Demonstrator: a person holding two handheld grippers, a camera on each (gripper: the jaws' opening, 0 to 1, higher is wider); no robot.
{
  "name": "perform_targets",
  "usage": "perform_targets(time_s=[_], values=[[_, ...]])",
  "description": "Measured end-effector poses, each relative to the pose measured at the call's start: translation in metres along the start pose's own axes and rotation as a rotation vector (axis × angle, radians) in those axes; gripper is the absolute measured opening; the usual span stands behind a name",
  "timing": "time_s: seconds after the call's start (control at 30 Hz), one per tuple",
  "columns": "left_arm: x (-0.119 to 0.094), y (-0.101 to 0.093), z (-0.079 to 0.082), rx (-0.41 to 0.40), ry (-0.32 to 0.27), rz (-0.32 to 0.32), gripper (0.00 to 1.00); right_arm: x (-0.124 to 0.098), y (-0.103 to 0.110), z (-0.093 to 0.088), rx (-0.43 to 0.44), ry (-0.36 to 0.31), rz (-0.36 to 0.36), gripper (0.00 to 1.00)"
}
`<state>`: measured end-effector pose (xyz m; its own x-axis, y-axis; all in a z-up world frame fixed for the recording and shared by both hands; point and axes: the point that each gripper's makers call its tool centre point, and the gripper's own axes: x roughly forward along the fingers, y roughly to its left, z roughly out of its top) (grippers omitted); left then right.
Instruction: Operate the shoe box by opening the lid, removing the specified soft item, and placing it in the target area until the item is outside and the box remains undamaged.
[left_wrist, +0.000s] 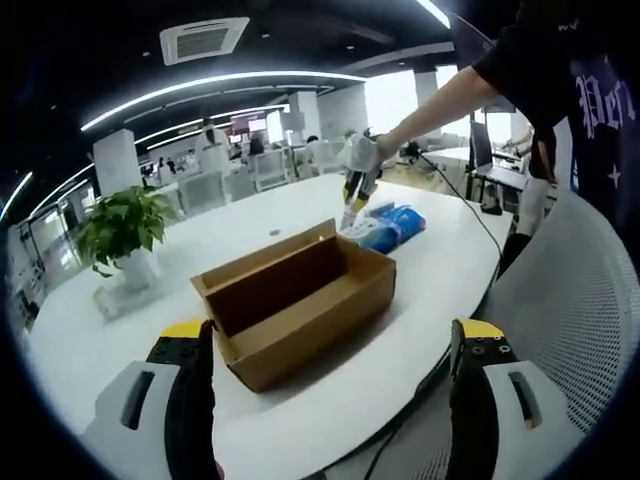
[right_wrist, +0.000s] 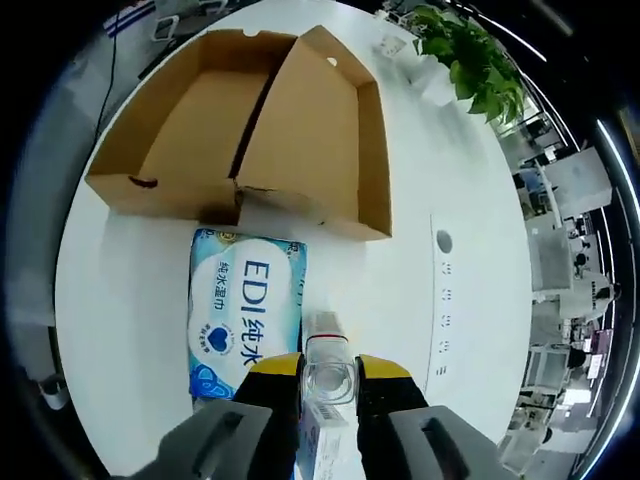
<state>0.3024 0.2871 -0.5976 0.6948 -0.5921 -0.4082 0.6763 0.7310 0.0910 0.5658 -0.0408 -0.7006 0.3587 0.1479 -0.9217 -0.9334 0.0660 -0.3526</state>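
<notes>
Brown cardboard shoe box (left_wrist: 300, 300) open and undamaged, blue wet-wipe pack (right_wrist: 245, 310) already out on white table (right_wrist: 130, 300); left gripper (left_wrist: 330, 385) spread empty, right gripper (right_wrist: 328, 385) clamping a small clear pack (right_wrist: 328, 385), release remaining

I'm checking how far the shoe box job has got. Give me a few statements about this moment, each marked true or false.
1. The cardboard box is closed. False: its lid stands open and the inside looks empty.
2. A blue pack of wet wipes lies on the white table outside the box. True.
3. The right tongs are wide open with nothing between them. False: they are shut on a small clear-wrapped item.
4. The left tongs are open and hold nothing. True.
5. A potted plant stands on the table. True.
6. The wipes pack sits on top of the box lid. False: it lies on the table beside the box.
</notes>
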Motion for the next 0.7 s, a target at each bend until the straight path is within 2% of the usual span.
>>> perform_targets(time_s=[0.47, 0.7], values=[[0.0003, 0.0008, 0.0004, 0.003, -0.004, 0.003, 0.96, -0.0028, 0.0021, -0.0006, -0.005, 0.004, 0.018, 0.16], [0.0007, 0.0011, -0.0005, 0.006, 0.0, 0.004, 0.96, -0.0076, -0.0071, 0.0037, -0.007, -0.005, 0.003, 0.15]])
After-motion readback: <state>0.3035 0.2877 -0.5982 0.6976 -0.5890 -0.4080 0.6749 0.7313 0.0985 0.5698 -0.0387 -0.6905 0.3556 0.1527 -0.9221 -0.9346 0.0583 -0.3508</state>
